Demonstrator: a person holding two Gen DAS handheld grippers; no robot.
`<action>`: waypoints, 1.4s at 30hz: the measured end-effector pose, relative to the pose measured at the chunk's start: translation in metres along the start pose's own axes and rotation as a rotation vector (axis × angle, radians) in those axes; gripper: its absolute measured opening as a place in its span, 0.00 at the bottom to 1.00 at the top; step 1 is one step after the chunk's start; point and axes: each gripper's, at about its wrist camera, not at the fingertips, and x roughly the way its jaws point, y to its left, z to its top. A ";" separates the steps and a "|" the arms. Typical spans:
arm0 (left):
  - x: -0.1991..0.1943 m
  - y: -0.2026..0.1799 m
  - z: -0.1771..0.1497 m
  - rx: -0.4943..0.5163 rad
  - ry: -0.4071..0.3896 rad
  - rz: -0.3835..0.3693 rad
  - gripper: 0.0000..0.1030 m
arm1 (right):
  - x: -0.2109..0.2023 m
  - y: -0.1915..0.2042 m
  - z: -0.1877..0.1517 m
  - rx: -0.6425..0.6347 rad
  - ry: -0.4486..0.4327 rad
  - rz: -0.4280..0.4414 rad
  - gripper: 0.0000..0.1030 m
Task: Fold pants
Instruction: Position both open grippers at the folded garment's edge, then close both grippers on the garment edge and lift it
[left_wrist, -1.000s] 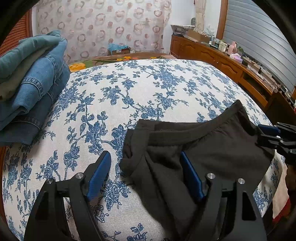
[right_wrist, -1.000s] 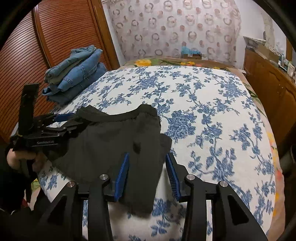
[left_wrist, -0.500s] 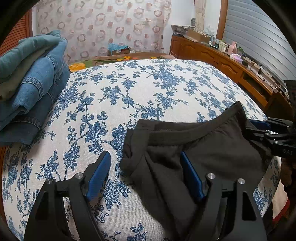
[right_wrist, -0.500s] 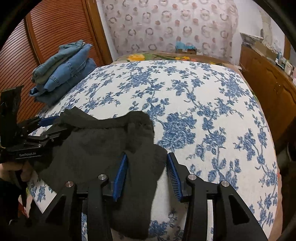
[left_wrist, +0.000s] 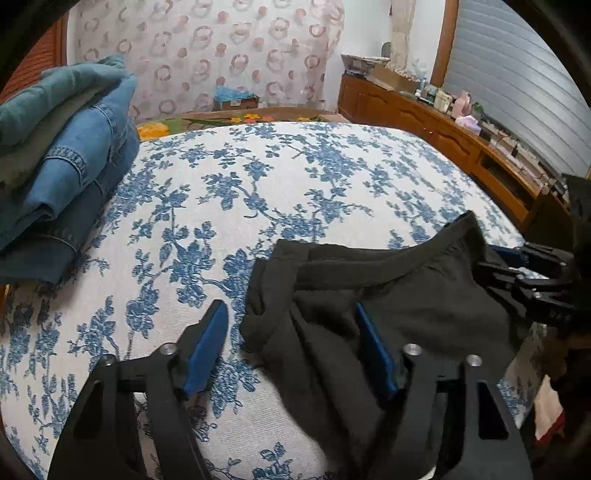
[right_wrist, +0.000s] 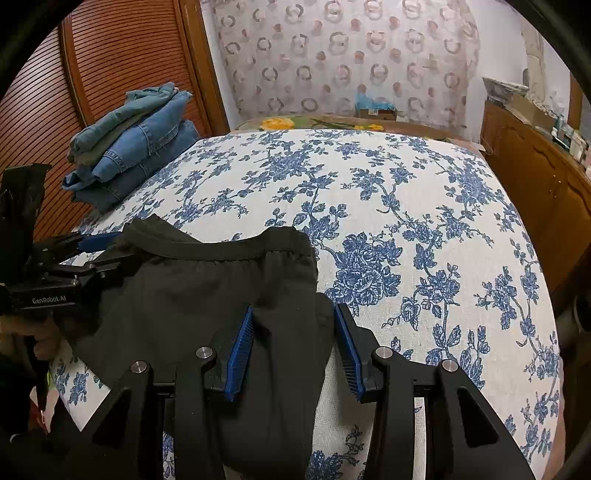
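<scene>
Pants lie crosswise on the bed, a waistband end between each gripper's spread jaws: left closing, right unpinched.

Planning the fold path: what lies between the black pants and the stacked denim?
Only bare blue-floral bedspread separates black pants from folded denim stack, per the right wrist view.

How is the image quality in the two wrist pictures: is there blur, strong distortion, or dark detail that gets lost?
Left wrist view: sharp; fisheye bends the bed into a dome; dark corners; folds in the black pants are hard to read. Right wrist view: also sharp, same bulge and black rim; the wardrobe door curves; soft even light, no glare.
</scene>
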 end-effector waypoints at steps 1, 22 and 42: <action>0.000 0.000 0.000 -0.004 0.001 -0.007 0.60 | 0.000 -0.001 0.000 0.003 -0.001 0.004 0.44; -0.025 -0.015 0.008 0.004 -0.090 -0.080 0.15 | -0.003 -0.003 0.001 0.042 -0.005 0.053 0.12; -0.088 -0.005 0.060 0.027 -0.273 -0.001 0.14 | -0.049 0.024 0.057 -0.095 -0.218 0.073 0.11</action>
